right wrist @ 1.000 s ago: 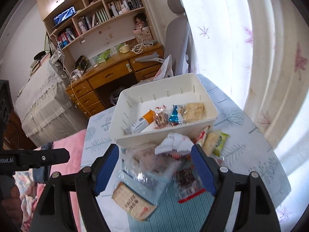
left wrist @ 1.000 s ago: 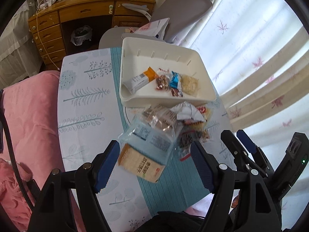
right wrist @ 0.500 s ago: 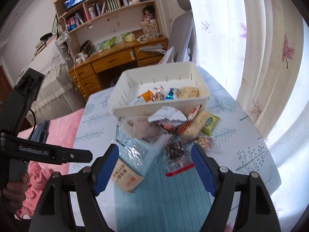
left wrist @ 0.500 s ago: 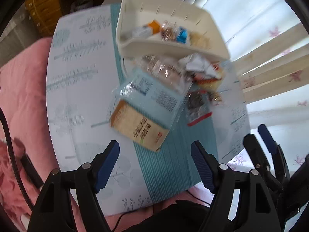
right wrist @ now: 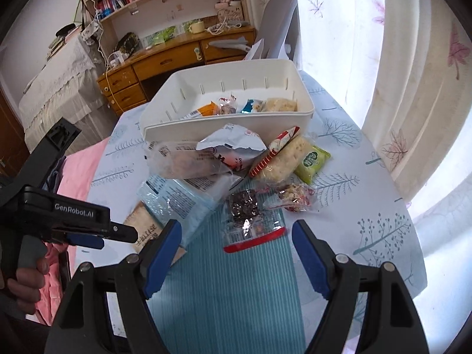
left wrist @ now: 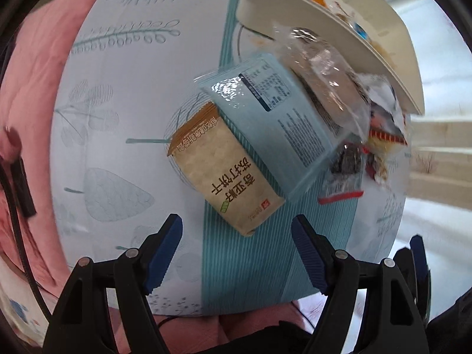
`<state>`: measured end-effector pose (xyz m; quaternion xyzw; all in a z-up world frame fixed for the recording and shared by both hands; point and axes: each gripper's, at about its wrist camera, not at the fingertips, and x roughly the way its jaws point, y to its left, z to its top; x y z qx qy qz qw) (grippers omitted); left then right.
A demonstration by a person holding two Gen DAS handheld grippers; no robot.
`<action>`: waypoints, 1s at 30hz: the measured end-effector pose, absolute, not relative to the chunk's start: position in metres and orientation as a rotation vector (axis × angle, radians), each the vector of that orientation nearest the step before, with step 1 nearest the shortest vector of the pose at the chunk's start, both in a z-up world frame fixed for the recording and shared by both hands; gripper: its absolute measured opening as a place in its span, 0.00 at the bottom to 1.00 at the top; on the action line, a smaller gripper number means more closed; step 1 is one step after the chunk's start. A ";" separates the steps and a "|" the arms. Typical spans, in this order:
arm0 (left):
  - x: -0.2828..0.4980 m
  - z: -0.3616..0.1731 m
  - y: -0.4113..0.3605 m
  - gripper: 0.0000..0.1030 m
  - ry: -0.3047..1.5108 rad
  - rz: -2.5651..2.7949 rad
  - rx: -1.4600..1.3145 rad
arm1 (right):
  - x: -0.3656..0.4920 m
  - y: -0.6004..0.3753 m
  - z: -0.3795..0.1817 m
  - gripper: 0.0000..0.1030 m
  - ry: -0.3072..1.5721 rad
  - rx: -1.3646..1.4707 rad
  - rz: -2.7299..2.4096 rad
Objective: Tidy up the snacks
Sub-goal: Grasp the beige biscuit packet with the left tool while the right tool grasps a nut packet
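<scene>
A beige cracker pack [left wrist: 227,171] lies on the teal runner just ahead of my left gripper [left wrist: 236,230], which points steeply down with its jaws open and nothing between them. A light blue packet [left wrist: 274,118] overlaps the pack's far end, with a clear bag of brown snacks [left wrist: 324,67] behind it. My right gripper [right wrist: 234,233] is open low over the runner, and a clear pouch with a red strip [right wrist: 247,221] lies just past its tips. The white bin [right wrist: 230,122] behind the pile holds several small packs. A torn silver bag [right wrist: 233,144] leans on its front wall.
A green pack [right wrist: 312,159] and a pale bar [right wrist: 283,162] lie right of the pile. Pink bedding [left wrist: 35,67] borders the table's left edge. A curtain [right wrist: 413,59] hangs on the right. A wooden desk [right wrist: 177,56] and a grey chair [right wrist: 280,14] stand behind the table.
My left gripper has dropped toward the table and tipped downward, so the beige pack now fills the view. The right gripper has sunk a little toward the pile. Neither jaw opening has changed.
</scene>
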<state>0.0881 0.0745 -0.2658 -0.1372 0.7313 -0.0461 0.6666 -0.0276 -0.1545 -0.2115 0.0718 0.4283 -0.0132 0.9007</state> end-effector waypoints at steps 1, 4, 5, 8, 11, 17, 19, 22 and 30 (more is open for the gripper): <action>0.089 -0.270 0.075 0.73 1.652 -0.089 -0.324 | -0.025 -0.157 -0.213 0.76 0.891 0.145 -0.024; 0.088 -0.285 0.078 0.73 1.660 -0.032 -0.385 | -0.015 -0.164 -0.218 0.76 0.902 0.135 -0.020; 0.088 -0.289 0.080 0.73 1.660 -0.012 -0.404 | -0.011 -0.167 -0.221 0.76 0.912 0.133 -0.023; 0.089 -0.299 0.083 0.73 1.648 0.028 -0.471 | -0.001 -0.177 -0.228 0.76 0.936 0.136 -0.026; 0.091 -0.305 0.083 0.73 1.622 0.059 -0.499 | 0.009 -0.188 -0.235 0.76 0.950 0.144 -0.033; 0.095 -0.320 0.079 0.72 1.624 0.150 -0.501 | 0.032 -0.210 -0.253 0.76 0.986 0.175 -0.054; 0.096 -0.325 0.080 0.70 1.629 0.187 -0.499 | 0.040 -0.216 -0.260 0.76 1.003 0.181 -0.060; 0.098 -0.328 0.076 0.69 1.611 0.210 -0.488 | 0.053 -0.222 -0.273 0.76 1.045 0.194 -0.063; 0.106 -0.328 0.069 0.63 1.614 0.248 -0.460 | 0.076 -0.229 -0.298 0.74 1.139 0.231 -0.059</action>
